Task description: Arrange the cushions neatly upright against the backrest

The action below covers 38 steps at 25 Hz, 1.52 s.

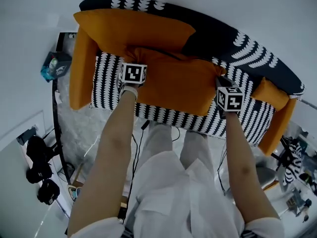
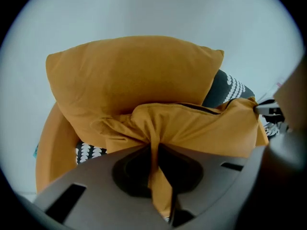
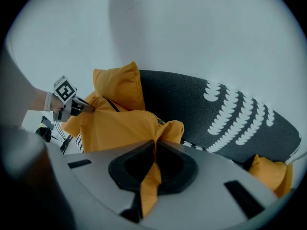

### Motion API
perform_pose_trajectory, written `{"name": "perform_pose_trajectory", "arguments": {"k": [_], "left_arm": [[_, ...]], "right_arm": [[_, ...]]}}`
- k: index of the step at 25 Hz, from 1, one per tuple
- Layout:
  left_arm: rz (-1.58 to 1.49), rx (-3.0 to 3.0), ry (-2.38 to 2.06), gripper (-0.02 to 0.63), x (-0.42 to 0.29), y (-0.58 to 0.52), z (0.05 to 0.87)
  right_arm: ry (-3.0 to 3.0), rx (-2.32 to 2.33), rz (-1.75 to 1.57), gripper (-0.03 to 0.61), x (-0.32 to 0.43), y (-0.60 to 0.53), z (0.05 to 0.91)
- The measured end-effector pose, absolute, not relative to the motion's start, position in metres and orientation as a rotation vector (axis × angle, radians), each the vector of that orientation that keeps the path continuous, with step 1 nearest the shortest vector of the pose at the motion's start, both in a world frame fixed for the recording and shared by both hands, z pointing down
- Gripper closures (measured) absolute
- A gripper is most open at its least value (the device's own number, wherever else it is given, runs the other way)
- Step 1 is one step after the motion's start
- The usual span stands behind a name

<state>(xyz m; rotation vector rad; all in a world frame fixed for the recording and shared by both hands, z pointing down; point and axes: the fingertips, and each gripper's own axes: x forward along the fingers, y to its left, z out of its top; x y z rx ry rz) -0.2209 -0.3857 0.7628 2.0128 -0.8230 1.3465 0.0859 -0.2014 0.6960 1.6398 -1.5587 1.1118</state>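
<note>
Presently, the cushion (image 1: 173, 86) is positioned over the sofa (image 1: 106, 83) seat, in front of the backrest (image 1: 218, 38). One corner is clamped in the left hand-held gripper (image 2: 156, 152), the opposite corner in the right hand-held gripper (image 3: 152, 159). A second cushion (image 1: 133, 31) is leaned against the backrest behind it.

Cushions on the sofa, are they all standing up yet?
Not yet. One big cushion already leans upright on the backrest. The left tool and right tool both pinch the middle cushion, lying on the seat. It needs standing up; the small cushion may need straightening.
</note>
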Motion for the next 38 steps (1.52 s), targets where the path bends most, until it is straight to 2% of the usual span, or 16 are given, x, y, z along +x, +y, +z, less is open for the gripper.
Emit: {"name": "perform_pose_trajectory", "arguments": {"k": [10, 17, 21, 28, 33, 38], "left_arm": [[1.281, 2.023, -0.861, 0.574, -0.224, -0.356, 0.725], [1.227, 2.106, -0.854, 0.575, -0.193, -0.325, 0.676], [1.196, 2.187, -0.811, 0.577, -0.146, -0.3, 0.645], [1.15, 2.305, -0.696, 0.576, -0.02, -0.27, 0.609], [1.149, 2.331, -0.647, 0.575, 0.057, -0.255, 0.616], [1.191, 2.306, -0.654, 0.572, 0.096, -0.257, 0.638]], "right_arm": [[-1.524, 1.65, 1.158, 0.561, 0.089, -0.172, 0.692], [-1.497, 1.776, 1.203, 0.561, 0.114, -0.13, 0.666], [-1.484, 1.881, 1.175, 0.561, 0.16, -0.101, 0.639], [-1.405, 2.035, 1.082, 0.561, 0.279, -0.061, 0.599], [-1.342, 2.101, 1.061, 0.561, 0.351, -0.037, 0.595], [-1.333, 2.11, 1.092, 0.561, 0.387, -0.031, 0.615]]}}
